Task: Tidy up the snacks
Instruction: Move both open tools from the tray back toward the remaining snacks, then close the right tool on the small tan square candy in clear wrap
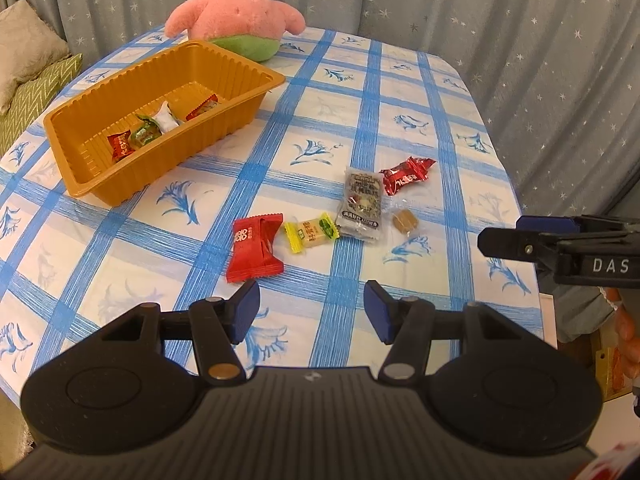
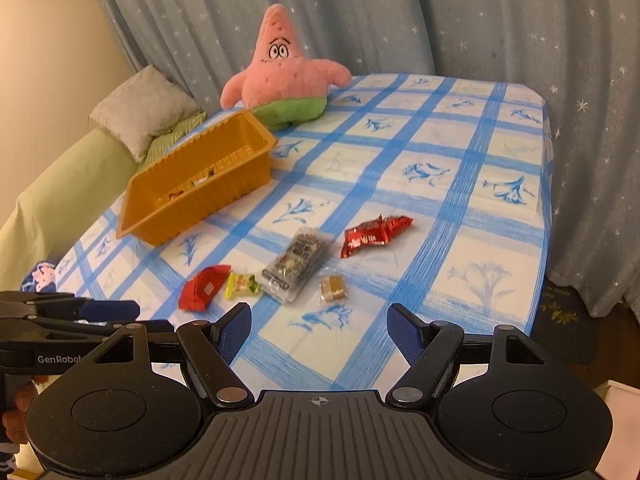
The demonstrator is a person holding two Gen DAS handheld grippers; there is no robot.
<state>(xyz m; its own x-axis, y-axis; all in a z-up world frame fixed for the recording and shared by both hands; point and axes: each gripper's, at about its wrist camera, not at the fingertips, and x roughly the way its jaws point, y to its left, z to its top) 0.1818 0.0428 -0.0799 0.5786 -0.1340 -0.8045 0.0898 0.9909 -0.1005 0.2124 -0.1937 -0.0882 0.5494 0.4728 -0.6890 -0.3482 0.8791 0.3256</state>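
An orange plastic tray [image 1: 256, 98] [image 2: 248, 178] sits at the table's left and holds several wrapped snacks [image 1: 150, 132]. Loose on the cloth lie a red packet [image 1: 256, 248] [image 2: 204, 288], a yellow-green candy [image 1: 312, 234] [image 2: 242, 284], a grey-black packet [image 1: 360, 204] [image 2: 298, 264], a clear-wrapped brown sweet [image 1: 404, 220] [image 2: 333, 288] and a shiny red packet [image 1: 404, 176] [image 2: 374, 236]. My left gripper [image 1: 312, 312] is open and empty, just short of the red packet. My right gripper [image 2: 320, 330] is open and empty, short of the brown sweet; it shows at the right of the left wrist view [image 1: 500, 240].
A pink star plush toy [image 1: 240, 4] [image 2: 282, 80] sits at the table's far edge behind the tray. The blue-checked tablecloth [image 1: 400, 92] [image 2: 440, 184] covers the table. Starred curtains hang behind; cushions [image 2: 142, 110] lie at the left.
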